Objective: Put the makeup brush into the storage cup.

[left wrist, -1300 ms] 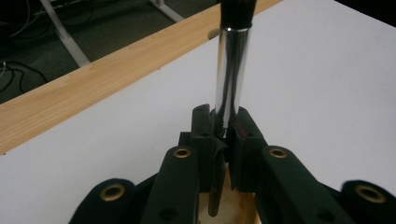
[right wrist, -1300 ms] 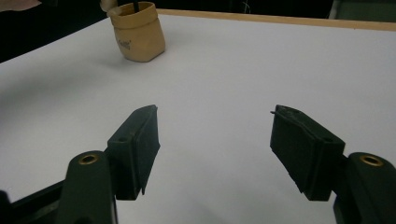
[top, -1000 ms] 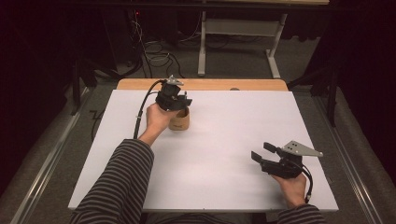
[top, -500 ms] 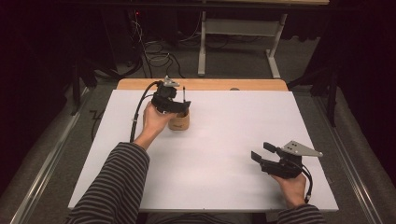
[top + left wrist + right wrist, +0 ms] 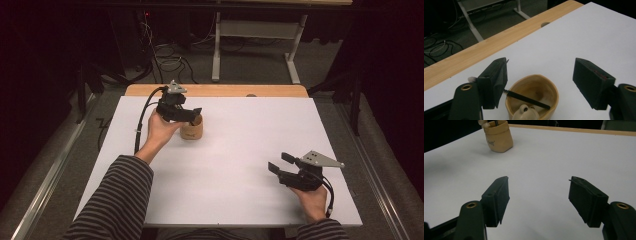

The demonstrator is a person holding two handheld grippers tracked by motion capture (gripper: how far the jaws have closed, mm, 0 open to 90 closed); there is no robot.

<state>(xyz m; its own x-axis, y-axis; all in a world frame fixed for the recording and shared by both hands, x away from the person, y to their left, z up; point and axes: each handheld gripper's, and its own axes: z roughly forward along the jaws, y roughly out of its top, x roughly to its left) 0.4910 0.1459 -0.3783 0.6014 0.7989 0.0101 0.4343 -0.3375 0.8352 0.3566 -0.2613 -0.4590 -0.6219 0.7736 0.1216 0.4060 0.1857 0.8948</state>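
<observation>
A tan cup (image 5: 191, 131) stands on the white tabletop (image 5: 240, 150), left of the middle. A thin black stick (image 5: 529, 98) leans inside the cup (image 5: 534, 100), beside a small tan knob with a hole (image 5: 525, 112). My left gripper (image 5: 192, 116) hovers just above the cup's rim. Its jaws have just been opening, and it (image 5: 540, 67) is open with nothing between the pads. At the near right my right gripper (image 5: 279, 162) rests low over bare table. That gripper (image 5: 539, 182) is open and empty, pointing toward the distant cup (image 5: 498, 136).
A wooden strip (image 5: 215, 90) with a small hole (image 5: 251, 95) runs along the table's far edge. Beyond it are floor cables (image 5: 165, 55) and a metal desk frame (image 5: 255, 35). The white surface between the cup and the right gripper is bare.
The left gripper's jaws have spread wide apart and the hand has risen slightly, drifting left off the cup. The right gripper has stayed where it was.
</observation>
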